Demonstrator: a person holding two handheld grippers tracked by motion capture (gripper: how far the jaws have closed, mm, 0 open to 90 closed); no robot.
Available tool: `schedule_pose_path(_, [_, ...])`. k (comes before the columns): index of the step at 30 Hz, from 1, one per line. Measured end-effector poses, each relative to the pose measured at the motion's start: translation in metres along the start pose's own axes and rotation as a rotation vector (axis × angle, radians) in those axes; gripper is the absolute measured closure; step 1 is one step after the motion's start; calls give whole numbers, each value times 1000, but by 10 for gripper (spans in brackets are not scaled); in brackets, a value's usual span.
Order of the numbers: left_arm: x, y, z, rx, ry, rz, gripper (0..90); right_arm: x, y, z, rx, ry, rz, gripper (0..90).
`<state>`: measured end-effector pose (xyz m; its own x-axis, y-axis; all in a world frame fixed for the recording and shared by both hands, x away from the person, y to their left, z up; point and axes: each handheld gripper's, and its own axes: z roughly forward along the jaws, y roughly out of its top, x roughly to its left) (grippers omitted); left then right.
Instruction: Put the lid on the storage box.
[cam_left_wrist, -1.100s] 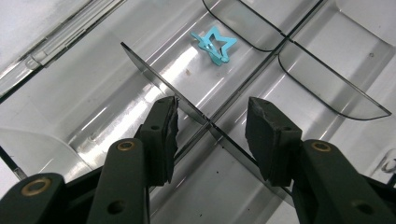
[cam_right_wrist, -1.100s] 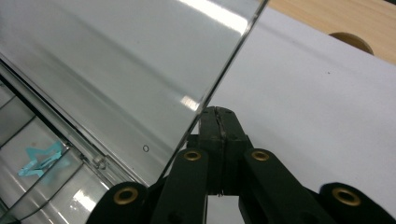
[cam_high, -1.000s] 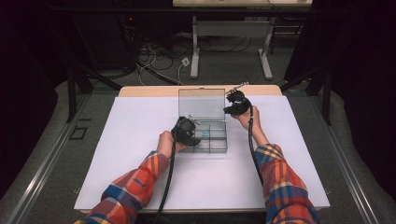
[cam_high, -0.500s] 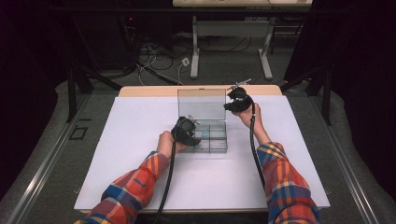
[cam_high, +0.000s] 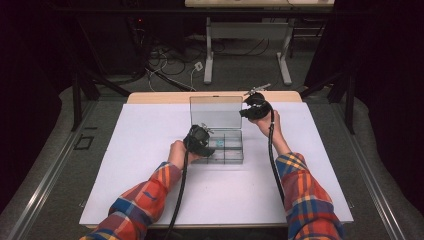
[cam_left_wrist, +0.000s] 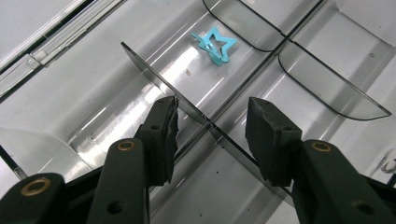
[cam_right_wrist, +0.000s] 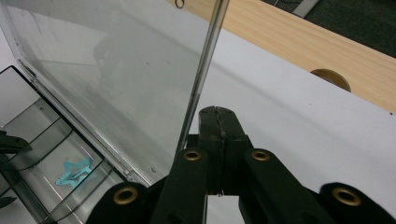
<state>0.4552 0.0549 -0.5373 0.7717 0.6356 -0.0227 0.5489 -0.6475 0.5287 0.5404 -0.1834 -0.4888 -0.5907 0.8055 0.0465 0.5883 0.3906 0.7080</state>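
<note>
A clear plastic compartment box (cam_high: 235, 159) sits mid-table with its lid (cam_high: 215, 112) standing upright. A small blue star-shaped clip (cam_high: 221, 142) lies in one compartment (cam_left_wrist: 215, 44) and shows through the lid (cam_right_wrist: 74, 172). My left gripper (cam_high: 206, 145) reaches into the box's front left. It is open (cam_left_wrist: 210, 128), and its jaws straddle a thin clear divider (cam_left_wrist: 154, 77) without touching it. My right gripper (cam_high: 248, 111) is at the lid's upper right corner. It is shut (cam_right_wrist: 217, 112) with nothing between its jaws, and the lid's edge (cam_right_wrist: 201, 74) runs just beside them.
A white sheet (cam_high: 150, 150) covers the table, with a wooden strip (cam_high: 160, 97) along the far edge and a hole in it (cam_right_wrist: 330, 78). Beyond the table are desk legs (cam_high: 209, 55) and cables on the floor (cam_high: 165, 60). The person's plaid sleeves (cam_high: 305, 195) come in from below.
Hardly anything differs. The right gripper has wavered slightly at the lid's corner. The lid stays upright and the left gripper stays in the box.
</note>
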Motion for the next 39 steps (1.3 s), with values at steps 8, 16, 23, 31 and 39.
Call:
schedule_pose_path(8, [1,0,0,4,-2,-2,537,1,1,-3,-13,2,2,900])
schedule_pose_path(16, [14,9,-35,-137,-5,-54,209,2,1,-7,-30,12,-13,900])
schedule_pose_path(23, [27,14,-80,-229,75,-52,0,4,1,-9,-31,16,-12,900])
schedule_pose_path(31, [57,26,-104,-243,143,-52,78,5,-1,-11,-30,17,-26,900])
schedule_pose_path(39, [71,46,-104,-211,184,20,445,6,-2,-11,-29,18,-29,900])
